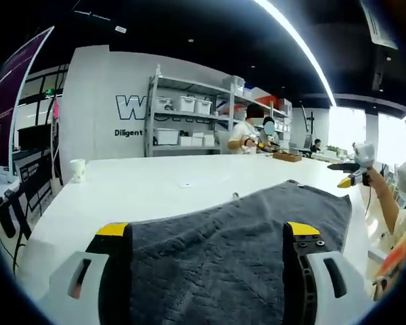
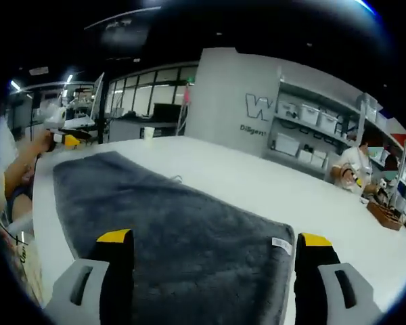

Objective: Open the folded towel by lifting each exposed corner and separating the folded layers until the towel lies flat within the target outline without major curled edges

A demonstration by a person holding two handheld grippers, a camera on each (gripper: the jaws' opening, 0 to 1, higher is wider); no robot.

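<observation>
A dark grey towel lies spread on the white table, running away from my left gripper. That gripper's yellow-tipped jaws stand wide open, low over the towel's near end, with nothing between them. In the right gripper view the same towel stretches off to the left, and a small white label shows at its near right corner. My right gripper is open too, hovering over that end. Each gripper appears in the other's view, held in a hand: the right gripper and the left gripper.
A paper cup stands at the table's far left side. Bare white tabletop lies beyond the towel. Metal shelves with white bins stand against the back wall. People sit at the table's far end. A person's forearm is at the right.
</observation>
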